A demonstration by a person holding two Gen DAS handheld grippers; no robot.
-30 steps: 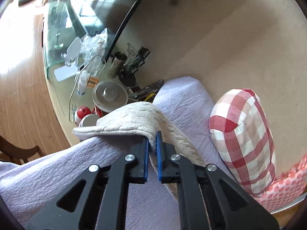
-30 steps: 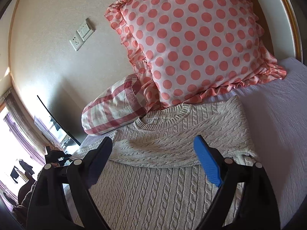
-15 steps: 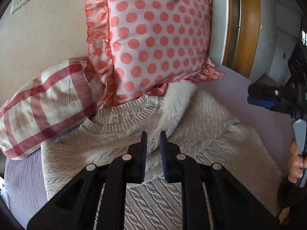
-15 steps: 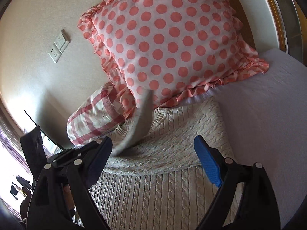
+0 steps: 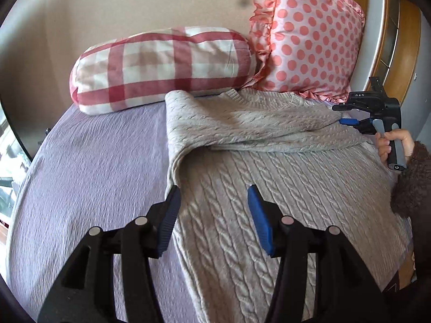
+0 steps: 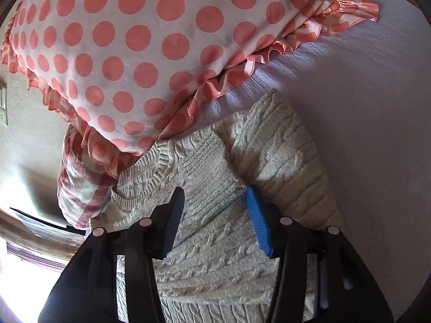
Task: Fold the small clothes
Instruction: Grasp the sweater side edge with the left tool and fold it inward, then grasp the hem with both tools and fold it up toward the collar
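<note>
A cream cable-knit sweater [image 5: 269, 188] lies flat on a lilac bedspread [image 5: 94, 167], neck toward the pillows. Both sleeves are folded across its chest. My left gripper [image 5: 212, 202] is open and empty, just above the sweater's left edge. My right gripper [image 6: 215, 202] is open, its pads low over the folded sleeves [image 6: 210, 183] near the sweater's right shoulder [image 6: 282, 145]. It also shows in the left wrist view [image 5: 347, 121], at the sweater's far right side, held by a hand.
A red-and-white checked bolster [image 5: 161, 67] and a pink polka-dot pillow [image 5: 309, 32] lean against the beige wall behind the sweater. The polka-dot pillow [image 6: 134, 40] overhangs the sweater's collar. A wooden door frame [image 5: 404, 53] stands at the right.
My left gripper carried the left sleeve across the chest, let it go, opened and pulled back to the left edge. My right gripper dropped low onto the sweater's upper right part.
</note>
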